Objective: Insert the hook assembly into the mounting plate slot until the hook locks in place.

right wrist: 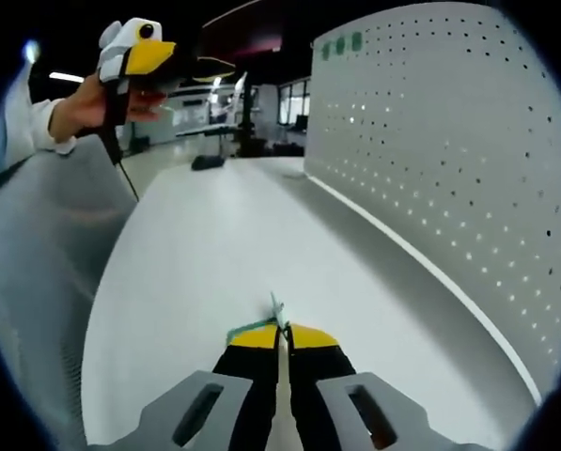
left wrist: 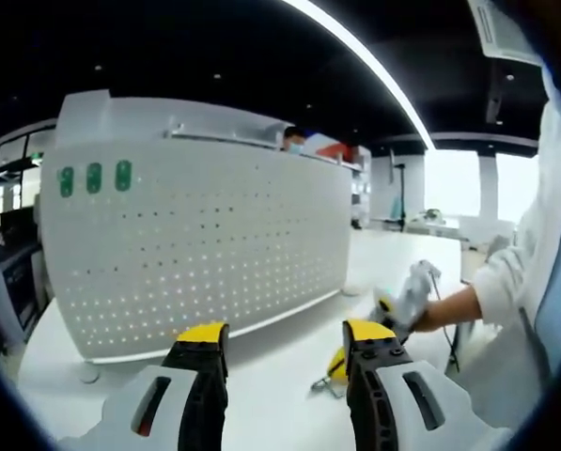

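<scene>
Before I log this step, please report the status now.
Left gripper open, hovering before pegboard. Right gripper shut on hook, low over white table. Nothing in the way.

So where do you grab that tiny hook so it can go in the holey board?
Probably by its back end, as the right gripper does now. Its jaws are shut on the hook, a thin sliver, pinching it from both sides. That leaves its tip poking out ahead, free to reach the perforated panel. The hook is too small to tell more.

The hook [right wrist: 276,308] is mostly hidden between the right gripper [right wrist: 281,331] tips; the pegboard [right wrist: 449,160] runs off the frame's right edge.
</scene>
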Available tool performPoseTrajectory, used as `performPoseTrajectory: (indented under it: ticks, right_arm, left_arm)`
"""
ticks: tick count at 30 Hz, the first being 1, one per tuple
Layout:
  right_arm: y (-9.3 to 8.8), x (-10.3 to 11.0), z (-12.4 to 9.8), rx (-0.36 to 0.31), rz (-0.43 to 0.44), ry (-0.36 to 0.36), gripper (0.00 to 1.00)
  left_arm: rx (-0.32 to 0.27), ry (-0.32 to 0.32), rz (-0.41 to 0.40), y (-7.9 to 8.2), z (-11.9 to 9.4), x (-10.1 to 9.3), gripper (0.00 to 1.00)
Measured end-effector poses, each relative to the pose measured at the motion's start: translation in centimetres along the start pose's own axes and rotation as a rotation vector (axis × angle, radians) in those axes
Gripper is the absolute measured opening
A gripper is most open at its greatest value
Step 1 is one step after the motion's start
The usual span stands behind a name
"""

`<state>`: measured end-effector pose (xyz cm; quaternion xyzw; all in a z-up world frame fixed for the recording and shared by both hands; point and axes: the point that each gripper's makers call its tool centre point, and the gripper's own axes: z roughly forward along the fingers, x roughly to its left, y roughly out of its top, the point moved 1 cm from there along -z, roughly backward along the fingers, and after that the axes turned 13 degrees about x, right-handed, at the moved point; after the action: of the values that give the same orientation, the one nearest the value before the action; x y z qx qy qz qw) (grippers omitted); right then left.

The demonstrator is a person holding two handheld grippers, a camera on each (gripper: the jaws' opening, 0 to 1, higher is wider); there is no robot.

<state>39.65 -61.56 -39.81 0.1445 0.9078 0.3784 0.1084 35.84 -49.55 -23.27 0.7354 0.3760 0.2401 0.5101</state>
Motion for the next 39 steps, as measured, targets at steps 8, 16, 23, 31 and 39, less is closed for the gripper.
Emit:
performPoseTrajectory:
  ticks: [8, 16, 23, 31, 39]
  right_arm:
    - [0.9, -0.4, -0.6, 0.006, -0.016, -0.015, 0.01]
    - [3.0, -0.7, -1.8, -0.012, -0.015, -0.034, 0.01]
    - [4.8, -1.4, -3.2, -0.027, 0.004, -0.063, 0.00]
    - [7.1, -1.3, -4.8, -0.045, 0.042, -0.063, 0.00]
    - [10.0, 1.0, -6.3, -0.053, -0.029, -0.040, 0.00]
  left_arm:
    - [0.004, -0.015, 0.004, -0.1, 0.2, -0.3, 0.50]
    - [0.001, -0.029, 0.018, 0.1, 0.3, -0.8, 0.50]
    - [-0.005, -0.036, 0.036, 0.2, 0.3, -1.1, 0.50]
    - [0.020, -0.076, 0.081, -0.2, 1.0, -2.6, 0.49]
    - [0.040, -0.104, 0.115, -0.7, 1.6, -3.3, 0.42]
